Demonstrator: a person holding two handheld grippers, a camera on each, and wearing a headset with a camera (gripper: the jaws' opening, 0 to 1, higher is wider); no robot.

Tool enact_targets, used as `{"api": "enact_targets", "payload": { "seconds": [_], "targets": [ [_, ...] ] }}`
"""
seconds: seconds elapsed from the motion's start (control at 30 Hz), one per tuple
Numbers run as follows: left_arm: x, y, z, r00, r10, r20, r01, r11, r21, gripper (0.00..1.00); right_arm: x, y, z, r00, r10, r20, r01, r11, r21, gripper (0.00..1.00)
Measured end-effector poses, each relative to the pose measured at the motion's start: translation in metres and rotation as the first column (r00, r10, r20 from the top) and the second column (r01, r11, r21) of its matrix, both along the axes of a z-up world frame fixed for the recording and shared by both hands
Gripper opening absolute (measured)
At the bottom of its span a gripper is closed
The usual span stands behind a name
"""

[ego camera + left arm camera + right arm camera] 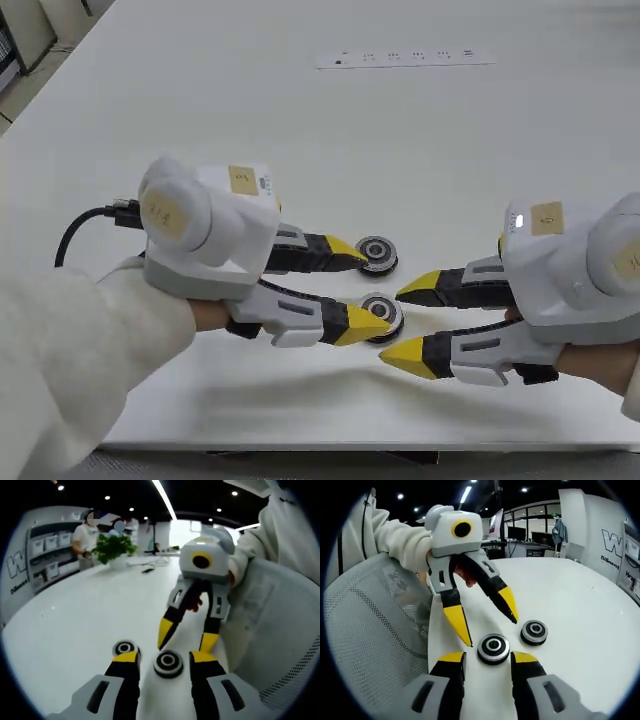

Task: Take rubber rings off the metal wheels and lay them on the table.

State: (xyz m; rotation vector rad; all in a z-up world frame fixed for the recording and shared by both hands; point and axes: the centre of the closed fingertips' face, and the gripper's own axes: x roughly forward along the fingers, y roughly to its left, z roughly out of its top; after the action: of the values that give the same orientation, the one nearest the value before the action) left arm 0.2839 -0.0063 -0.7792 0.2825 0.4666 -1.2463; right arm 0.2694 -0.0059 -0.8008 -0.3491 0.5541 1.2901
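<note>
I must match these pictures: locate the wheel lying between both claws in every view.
Head view: wheel low centre, the nearer of two.
Left gripper view: wheel bottom centre, between the jaws of the left claw.
Right gripper view: wheel low centre, between the jaws of the right claw.
Shared landmark: the second wheel beside it.

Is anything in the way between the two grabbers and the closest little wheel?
No, nothing visible. The near wheel lies on the table right at the tips of the open fingers of both the left gripper and the right gripper. The second wheel sits beside it, apart.
</note>
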Motion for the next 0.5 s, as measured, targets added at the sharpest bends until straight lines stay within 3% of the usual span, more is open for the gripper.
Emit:
{"api": "enact_targets", "payload": {
  "seconds": [0.27, 0.5],
  "targets": [
    [-0.0018, -0.0029, -0.0073, 1.0, -0.013, 0.005, 0.013, 1.0, 0.012, 0.28, 0.0037, -0.0025, -0.0049, 1.0, -0.025, -0.012, 0.025, 1.0, -0.001, 0.26],
    [-0.0015, -0.0048, -0.0086, 0.999, -0.024, 0.032, 0.024, 1.0, 0.019, 0.21, 0.0043, -0.0018, -0.0053, 1.0, -0.027, -0.013, 0.027, 1.0, 0.001, 0.24]
  ]
}}
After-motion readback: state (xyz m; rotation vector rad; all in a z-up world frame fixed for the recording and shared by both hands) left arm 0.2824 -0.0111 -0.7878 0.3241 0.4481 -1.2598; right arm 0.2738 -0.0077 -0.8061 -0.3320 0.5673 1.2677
